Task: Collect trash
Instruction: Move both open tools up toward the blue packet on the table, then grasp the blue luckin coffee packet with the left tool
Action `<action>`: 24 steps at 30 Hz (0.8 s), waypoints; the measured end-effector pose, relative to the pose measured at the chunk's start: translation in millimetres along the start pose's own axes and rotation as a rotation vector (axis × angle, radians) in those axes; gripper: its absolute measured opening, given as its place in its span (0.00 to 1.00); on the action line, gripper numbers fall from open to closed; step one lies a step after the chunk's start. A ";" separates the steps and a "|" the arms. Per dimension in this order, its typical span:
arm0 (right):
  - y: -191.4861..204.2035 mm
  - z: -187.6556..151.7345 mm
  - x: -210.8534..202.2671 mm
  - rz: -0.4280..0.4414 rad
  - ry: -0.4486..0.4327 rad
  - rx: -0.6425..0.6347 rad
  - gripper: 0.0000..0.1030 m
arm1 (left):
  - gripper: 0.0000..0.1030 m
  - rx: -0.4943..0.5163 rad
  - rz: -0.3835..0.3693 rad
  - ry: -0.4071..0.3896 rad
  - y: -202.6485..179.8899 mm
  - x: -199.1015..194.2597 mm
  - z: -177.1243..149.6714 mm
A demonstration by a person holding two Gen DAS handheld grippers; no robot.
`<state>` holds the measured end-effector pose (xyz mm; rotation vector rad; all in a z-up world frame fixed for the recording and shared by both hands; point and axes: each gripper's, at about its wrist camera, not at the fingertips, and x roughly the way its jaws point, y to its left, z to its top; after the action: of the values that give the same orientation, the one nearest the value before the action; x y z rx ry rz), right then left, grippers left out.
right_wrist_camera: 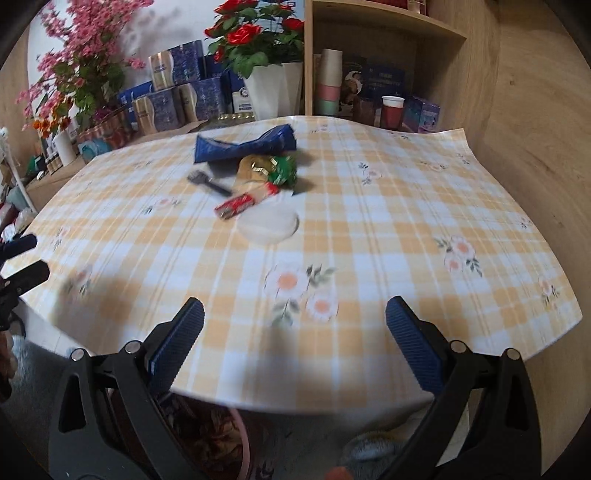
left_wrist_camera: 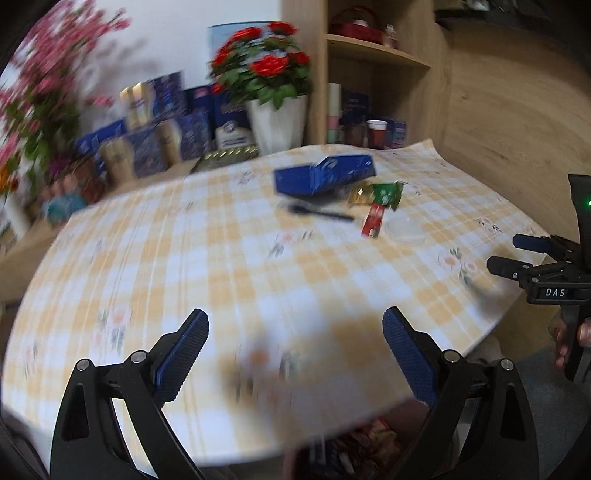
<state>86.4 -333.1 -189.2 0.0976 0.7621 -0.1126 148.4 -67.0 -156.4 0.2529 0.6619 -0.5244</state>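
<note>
A heap of trash lies at the far middle of the checked tablecloth (right_wrist_camera: 369,229): a crumpled blue box (right_wrist_camera: 243,146), a green and gold wrapper (right_wrist_camera: 282,170), a red wrapper (right_wrist_camera: 236,206), a black plastic fork (right_wrist_camera: 207,182) and a clear round lid (right_wrist_camera: 267,223). The left wrist view, blurred, shows the blue box (left_wrist_camera: 325,173), the green wrapper (left_wrist_camera: 386,194), the red wrapper (left_wrist_camera: 373,220) and the fork (left_wrist_camera: 317,212). My left gripper (left_wrist_camera: 295,350) and right gripper (right_wrist_camera: 295,343) both hang open and empty over the near table edge. The right gripper (left_wrist_camera: 517,254) also shows at the right of the left view.
Behind the table stand a white pot of red roses (right_wrist_camera: 273,88), blue and gold tins (right_wrist_camera: 173,92), pink blossoms (right_wrist_camera: 77,66) and a wooden shelf (right_wrist_camera: 388,33) with stacked cups and a red paper cup (right_wrist_camera: 391,110). A bin with trash (right_wrist_camera: 207,435) sits below the near edge.
</note>
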 end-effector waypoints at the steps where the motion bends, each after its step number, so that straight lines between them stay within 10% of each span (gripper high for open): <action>1: -2.8 3.7 3.9 0.003 0.002 0.007 0.94 | 0.90 0.032 -0.011 0.007 -3.3 6.9 8.7; 15: -43.2 32.0 31.8 0.004 0.006 0.078 0.94 | 0.85 0.735 0.167 0.072 -82.1 183.3 128.3; 24: -63.8 34.7 36.9 0.007 0.010 0.073 0.94 | 0.81 0.899 0.281 0.191 -85.2 243.0 135.5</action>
<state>127.9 -403.2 -192.8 0.1698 0.7681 -0.1332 334.5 -283.3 -213.7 1.2354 0.5260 -0.5022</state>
